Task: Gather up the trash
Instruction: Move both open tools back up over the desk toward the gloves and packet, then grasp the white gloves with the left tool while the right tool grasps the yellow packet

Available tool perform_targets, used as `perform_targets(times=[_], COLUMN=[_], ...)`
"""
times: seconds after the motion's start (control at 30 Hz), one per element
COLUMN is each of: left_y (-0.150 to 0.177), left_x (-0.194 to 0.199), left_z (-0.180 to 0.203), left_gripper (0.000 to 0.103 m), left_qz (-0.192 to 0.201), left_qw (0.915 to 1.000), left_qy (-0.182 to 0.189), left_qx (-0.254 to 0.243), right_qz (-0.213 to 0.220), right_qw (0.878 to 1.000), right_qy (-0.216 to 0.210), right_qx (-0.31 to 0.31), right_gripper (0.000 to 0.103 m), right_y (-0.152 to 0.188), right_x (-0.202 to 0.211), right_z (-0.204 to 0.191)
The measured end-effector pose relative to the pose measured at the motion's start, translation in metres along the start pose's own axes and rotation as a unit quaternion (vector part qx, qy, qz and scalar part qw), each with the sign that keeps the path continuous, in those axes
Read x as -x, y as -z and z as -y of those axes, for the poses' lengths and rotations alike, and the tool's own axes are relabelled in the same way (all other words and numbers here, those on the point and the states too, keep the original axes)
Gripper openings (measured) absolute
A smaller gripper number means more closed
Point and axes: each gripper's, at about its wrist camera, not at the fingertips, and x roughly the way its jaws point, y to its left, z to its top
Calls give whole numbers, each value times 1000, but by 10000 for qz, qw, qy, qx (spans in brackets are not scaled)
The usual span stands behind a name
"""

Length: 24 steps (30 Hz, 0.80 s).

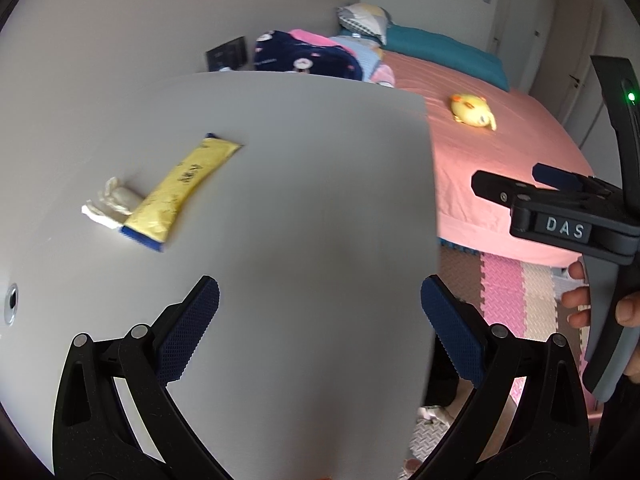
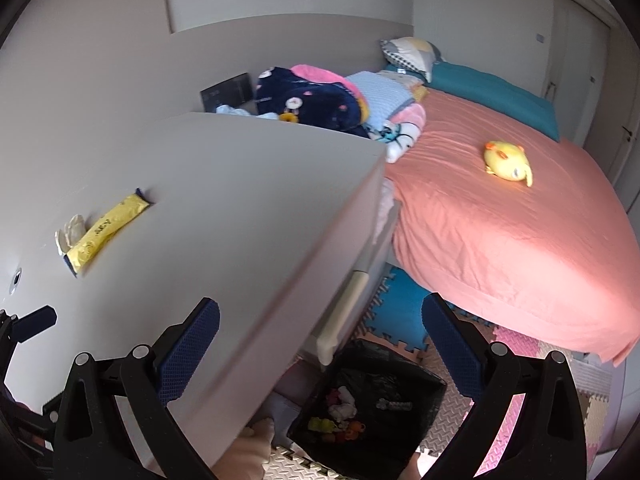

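Observation:
A yellow wrapper with blue ends [image 1: 182,190] lies on the white table [image 1: 300,220], with a crumpled white tissue [image 1: 112,202] touching its near left end. Both also show in the right wrist view, the wrapper [image 2: 106,232] and the tissue [image 2: 70,232]. My left gripper [image 1: 320,328] is open and empty above the table's near part. My right gripper [image 2: 320,344] is open and empty over the table's right edge; it shows at the right of the left wrist view [image 1: 520,184]. A black-lined bin [image 2: 372,404] holding several bits of trash stands on the floor below it.
A bed with a pink sheet [image 2: 500,232] stands right of the table, with a yellow plush toy [image 2: 506,164], folded blankets [image 2: 320,100] and pillows on it. Foam puzzle mats [image 2: 520,400] cover the floor. A small round hole [image 1: 12,304] sits in the table's left side.

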Motion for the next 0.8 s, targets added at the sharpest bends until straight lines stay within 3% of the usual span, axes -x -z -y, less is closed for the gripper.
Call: perform_targets(times=[0.37,0.8], left_y=[-5,-19], left_x=[2,-15], left_z=[-69,-140], left_gripper=[98,97], left_qz=[63,85], left_qw=[9973,9870], left_qy=[-360,-517], left_qx=[643,1521], right_qz=[-46,-139], right_qw=[9993,9983], right_qy=[-278,-458], right_qx=[248,334], right_gripper=[101,101], right_y=[-20,-36], right_x=[-19,-42], right_z=[-53,-99])
